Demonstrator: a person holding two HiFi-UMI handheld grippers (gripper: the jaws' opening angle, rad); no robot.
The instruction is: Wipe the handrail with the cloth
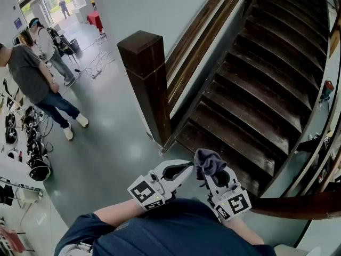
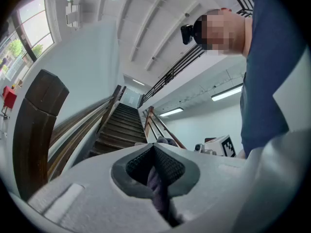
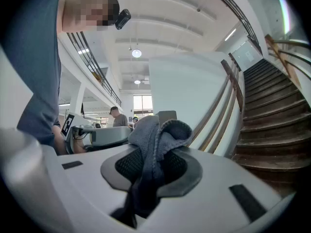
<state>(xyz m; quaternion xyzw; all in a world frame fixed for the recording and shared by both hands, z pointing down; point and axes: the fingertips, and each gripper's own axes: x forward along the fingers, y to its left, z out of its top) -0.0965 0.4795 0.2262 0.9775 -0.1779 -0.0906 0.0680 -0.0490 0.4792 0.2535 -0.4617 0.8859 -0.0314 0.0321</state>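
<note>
A grey cloth (image 1: 208, 161) bunches up out of my right gripper (image 1: 211, 173), which is shut on it; in the right gripper view the cloth (image 3: 155, 135) folds over the closed pads. My left gripper (image 1: 187, 167) points at the cloth from the left, and a strip of the cloth (image 2: 156, 181) is pinched between its closed jaws. Both grippers are held close to my body, short of the stairs. Ahead stands the dark wooden newel post (image 1: 145, 79), with the handrail (image 1: 205, 20) running up from it to the right. A second dark handrail (image 1: 298, 204) ends at the lower right.
Dark wooden stairs (image 1: 256, 89) rise ahead on the right. Two people (image 1: 32, 76) stand on the grey floor at left, near cables and gear (image 1: 32, 153). A pale wall panel runs under the handrail.
</note>
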